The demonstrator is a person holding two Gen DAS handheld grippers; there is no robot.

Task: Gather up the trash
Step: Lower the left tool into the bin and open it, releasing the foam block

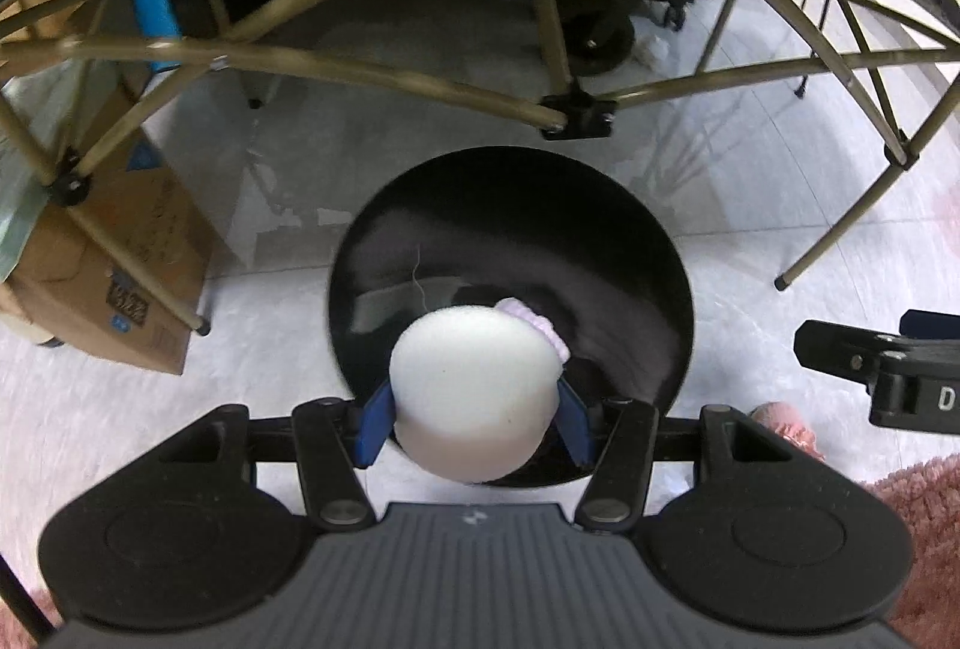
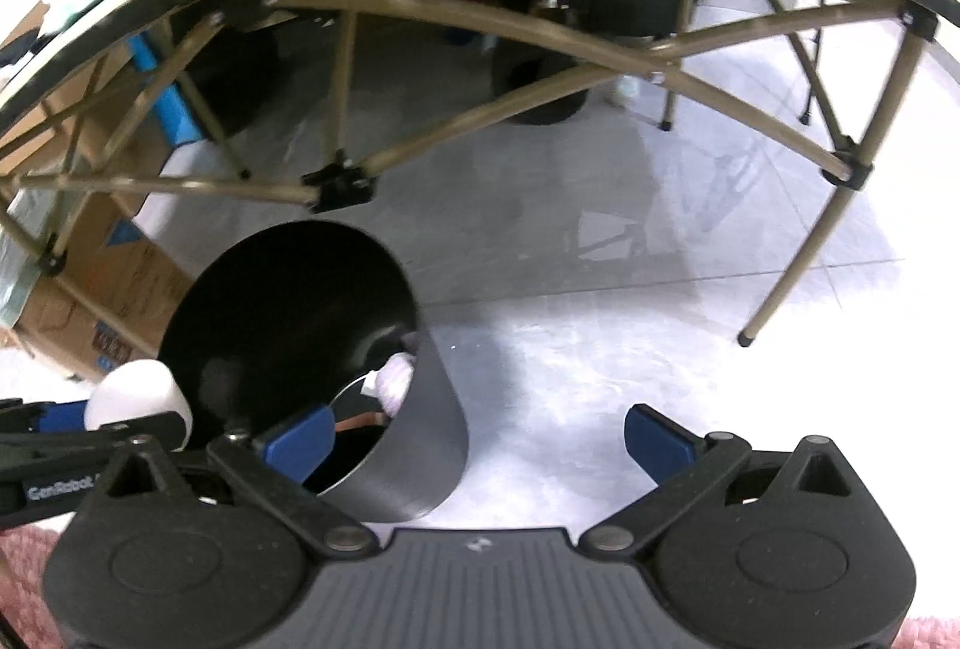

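The left gripper [image 1: 474, 424] pinched one white foam ball [image 1: 474, 391] between its blue pads [image 1: 375, 427], holding it directly over the open mouth of the single black bin [image 1: 630, 253]. The ball was rounded, slightly wider than tall, with no clear long axis; a small lilac tuft [image 1: 540, 322] clung to its upper right edge. The right gripper [image 2: 477, 439] hung beside the bin with its jaws spread wide and nothing between them. Inside the bin lay one pale pink scrap [image 2: 396, 379]. One cardboard box [image 1: 132, 283] stood under the folding table [image 1: 420, 67].
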